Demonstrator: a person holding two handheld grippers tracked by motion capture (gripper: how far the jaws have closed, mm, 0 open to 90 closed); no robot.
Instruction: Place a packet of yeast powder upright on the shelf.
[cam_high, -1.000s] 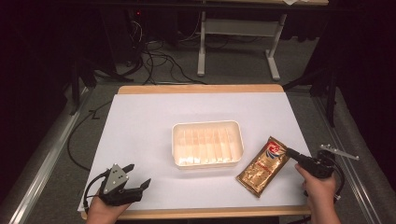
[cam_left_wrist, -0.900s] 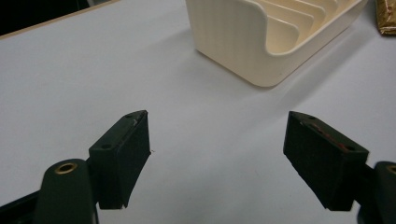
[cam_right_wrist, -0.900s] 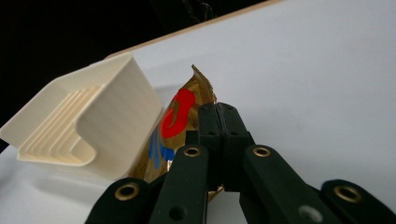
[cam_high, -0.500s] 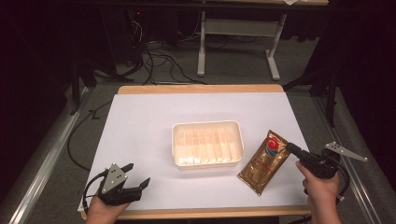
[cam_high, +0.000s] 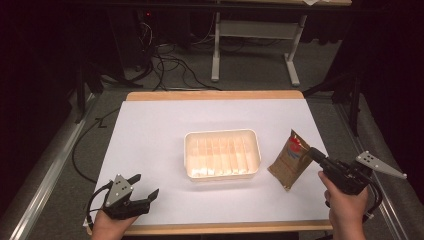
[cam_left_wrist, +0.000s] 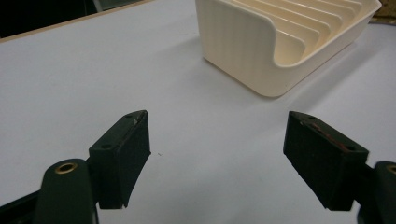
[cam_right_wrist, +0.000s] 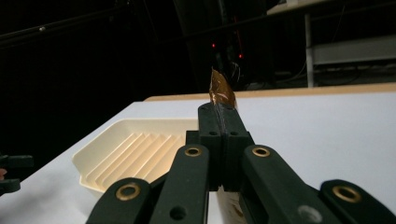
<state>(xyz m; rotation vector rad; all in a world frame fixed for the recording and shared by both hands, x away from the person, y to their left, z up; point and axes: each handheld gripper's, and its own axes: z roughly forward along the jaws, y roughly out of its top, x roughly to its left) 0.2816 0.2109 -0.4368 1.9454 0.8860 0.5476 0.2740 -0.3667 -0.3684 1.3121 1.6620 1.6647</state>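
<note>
A brown foil packet (cam_high: 290, 159) with a red mark stands tilted to the right of the cream ribbed tray (cam_high: 222, 153). My right gripper (cam_high: 312, 153) is shut on the packet's edge. In the right gripper view the packet (cam_right_wrist: 220, 92) sticks up past the closed jaws of that gripper (cam_right_wrist: 220, 116), with the tray (cam_right_wrist: 135, 149) to the left. My left gripper (cam_high: 142, 189) rests open near the table's front left corner. Nothing lies between its fingers (cam_left_wrist: 123, 156) in the left gripper view, where the tray (cam_left_wrist: 280, 35) stands ahead at the upper right.
The white table top (cam_high: 160, 130) has a wooden rim (cam_high: 215, 95) at the far edge. Beyond it the floor holds cables (cam_high: 165, 65) and a grey desk frame (cam_high: 255, 45).
The right gripper has lifted the packet's near edge and drawn it slightly right, so the packet now stands more upright. The left gripper has barely moved.
</note>
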